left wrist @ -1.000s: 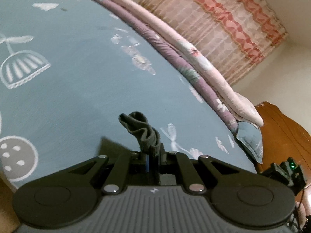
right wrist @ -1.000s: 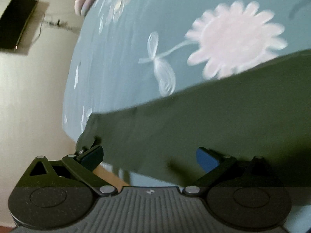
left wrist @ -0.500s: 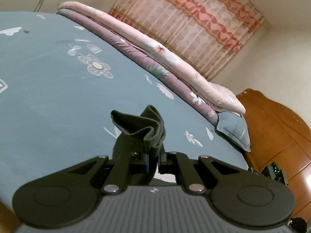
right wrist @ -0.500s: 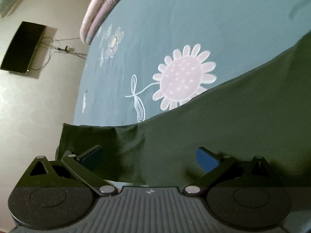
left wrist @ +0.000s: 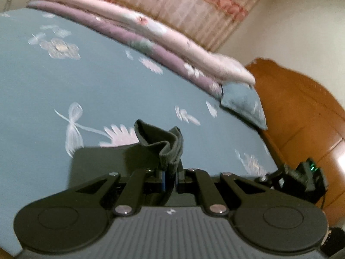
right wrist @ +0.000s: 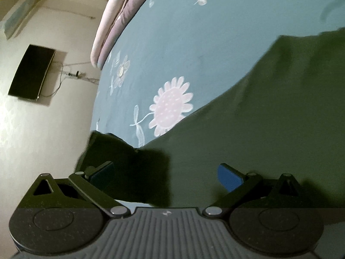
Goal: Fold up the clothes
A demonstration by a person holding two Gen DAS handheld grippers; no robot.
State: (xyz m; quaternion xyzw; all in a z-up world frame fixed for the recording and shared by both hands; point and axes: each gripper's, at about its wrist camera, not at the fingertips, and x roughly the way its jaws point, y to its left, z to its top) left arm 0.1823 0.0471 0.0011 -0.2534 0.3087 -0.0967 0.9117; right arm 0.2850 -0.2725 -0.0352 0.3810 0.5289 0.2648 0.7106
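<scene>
A dark green garment lies spread on the blue flowered bedsheet, filling the lower right of the right wrist view. My right gripper stands open just above it, blue pads wide apart, nothing between them. In the left wrist view my left gripper is shut on a bunched hem of the same dark green garment, which sticks up past the fingertips. More of the cloth spreads flat to the left behind the fingers.
Folded pink and purple quilts run along the far side of the bed, with a blue pillow at their end. A wooden headboard stands at the right. A wall-mounted dark screen hangs beyond the bed edge.
My left gripper has swung with the pinched hem, so more garment shows spread behind it. In the right wrist view the garment has slid lower and rightward, uncovering more sheet and a dark corner.
</scene>
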